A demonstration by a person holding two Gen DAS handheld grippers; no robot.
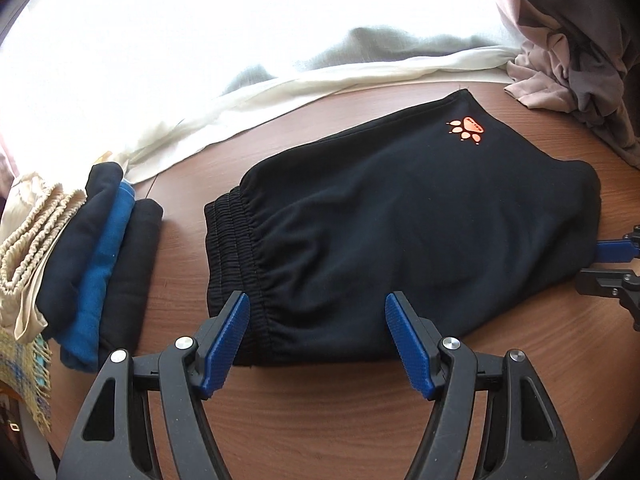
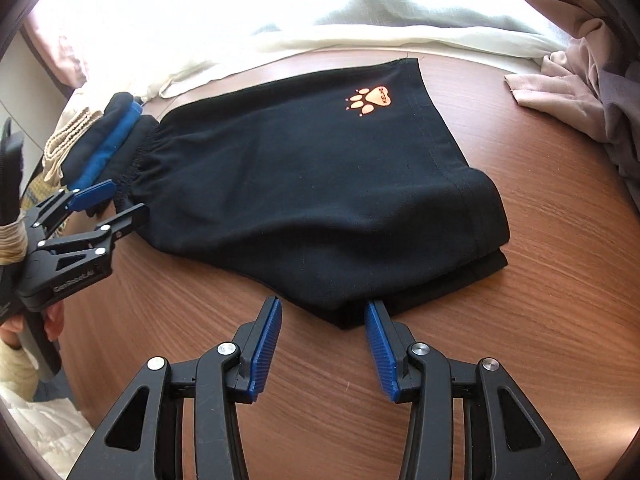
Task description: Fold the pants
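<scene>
so, from my left wrist camera, my left gripper sits at six o'clock with its jaws spread wide, nothing pinched; its blue pads straddle the near end of the elastic waistband of the black pants, the left pad just over the band and the right pad over the gathered cloth beside it. the pants lie folded across the middle of the brown wooden table, with an orange paw print toward one o'clock. at nine o'clock a stack of folded clothes, black and blue with a cream piece beside it, rests just apart from the waistband. a cream cloth runs along the table's far edge, and a pinkish bundle sits at two o'clock. my right gripper pokes in at three o'clock against the pants' other end. from my right wrist camera, my right gripper at six o'clock is parted and grasps nothing; its right pad touches the near corner of the folded pants, the left pad stands on bare table. the paw print shows at twelve o'clock. my left gripper reaches in at nine o'clock, jaws apart at the waistband, held by my hand. the stack of clothes lies at ten o'clock behind it, the pinkish bundle at two o'clock.
</scene>
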